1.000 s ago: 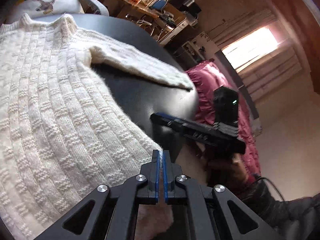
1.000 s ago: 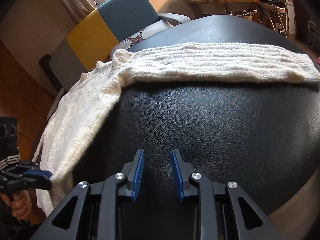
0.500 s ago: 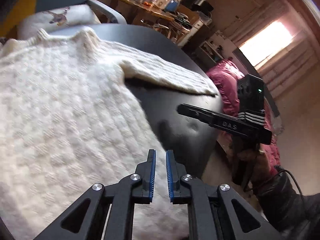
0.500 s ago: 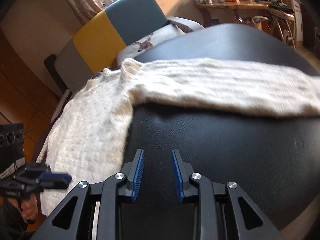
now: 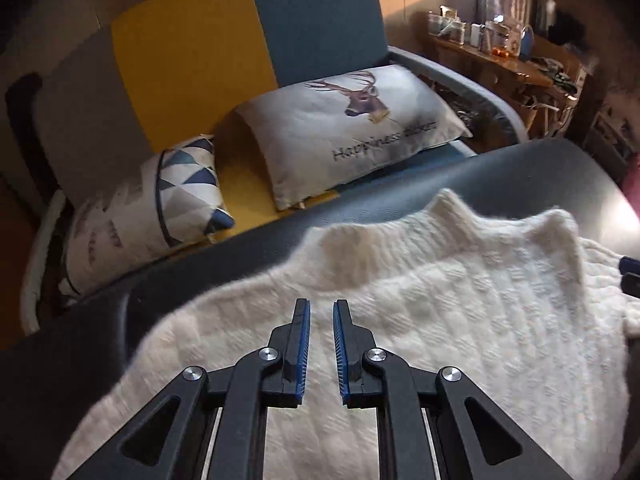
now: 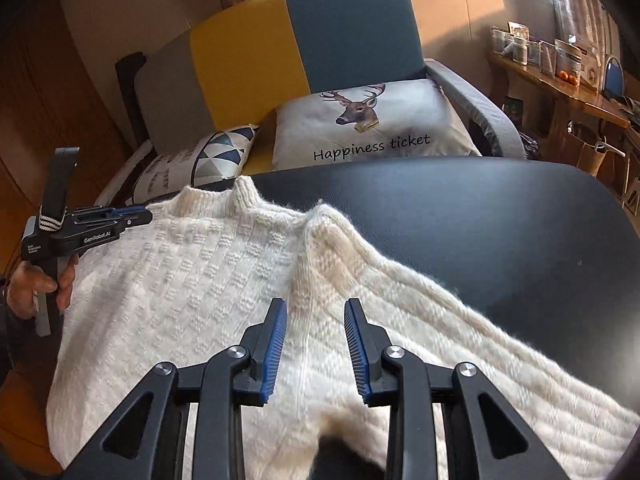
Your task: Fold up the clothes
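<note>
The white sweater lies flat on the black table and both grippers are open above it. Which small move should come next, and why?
Probably lower the right gripper and close it on the shoulder seam of the white sweater. Its jaws are open and straddle that seam, where the sleeve stretches out sideways over the black table. The sleeve is not yet folded in, so it seems the natural first fold.

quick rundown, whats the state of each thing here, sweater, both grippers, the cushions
sweater: spread flat on the black table, unfolded, one sleeve stretched out sideways
left gripper: open, empty, above the sweater
right gripper: open, empty, over the shoulder seam
deer cushion: propped on the sofa
triangle cushion: leaning beside it
</note>
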{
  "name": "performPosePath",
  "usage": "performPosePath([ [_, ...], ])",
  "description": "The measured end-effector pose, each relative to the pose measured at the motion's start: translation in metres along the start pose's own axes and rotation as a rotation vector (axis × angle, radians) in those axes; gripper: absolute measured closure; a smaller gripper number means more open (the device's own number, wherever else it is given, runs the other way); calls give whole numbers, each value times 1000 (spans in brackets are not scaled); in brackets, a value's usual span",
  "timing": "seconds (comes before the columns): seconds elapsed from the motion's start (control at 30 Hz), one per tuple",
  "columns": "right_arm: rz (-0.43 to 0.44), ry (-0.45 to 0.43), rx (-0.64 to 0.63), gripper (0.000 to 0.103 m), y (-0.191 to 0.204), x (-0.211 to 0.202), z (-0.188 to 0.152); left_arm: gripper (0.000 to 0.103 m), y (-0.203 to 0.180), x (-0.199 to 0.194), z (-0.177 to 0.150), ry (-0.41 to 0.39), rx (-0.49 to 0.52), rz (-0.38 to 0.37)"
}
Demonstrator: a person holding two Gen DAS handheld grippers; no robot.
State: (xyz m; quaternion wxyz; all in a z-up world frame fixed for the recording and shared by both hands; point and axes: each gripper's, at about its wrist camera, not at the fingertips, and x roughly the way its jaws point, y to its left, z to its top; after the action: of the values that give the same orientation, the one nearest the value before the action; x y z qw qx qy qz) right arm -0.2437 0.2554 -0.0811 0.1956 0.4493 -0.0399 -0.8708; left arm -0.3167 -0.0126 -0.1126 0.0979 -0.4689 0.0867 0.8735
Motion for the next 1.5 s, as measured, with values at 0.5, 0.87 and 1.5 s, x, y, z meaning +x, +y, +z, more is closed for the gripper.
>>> performPosePath([
  [0.5,-30,99,-81,73,7,69,2,85,12,51,17,27,-57,-98],
  [0.87,-8,76,18,73,-9,81,23,82,21,48,17,15,-251,53],
  [1.5,-260,58,197,73,-132,-58,-86,77,-164,8,36,-29,57,-224],
])
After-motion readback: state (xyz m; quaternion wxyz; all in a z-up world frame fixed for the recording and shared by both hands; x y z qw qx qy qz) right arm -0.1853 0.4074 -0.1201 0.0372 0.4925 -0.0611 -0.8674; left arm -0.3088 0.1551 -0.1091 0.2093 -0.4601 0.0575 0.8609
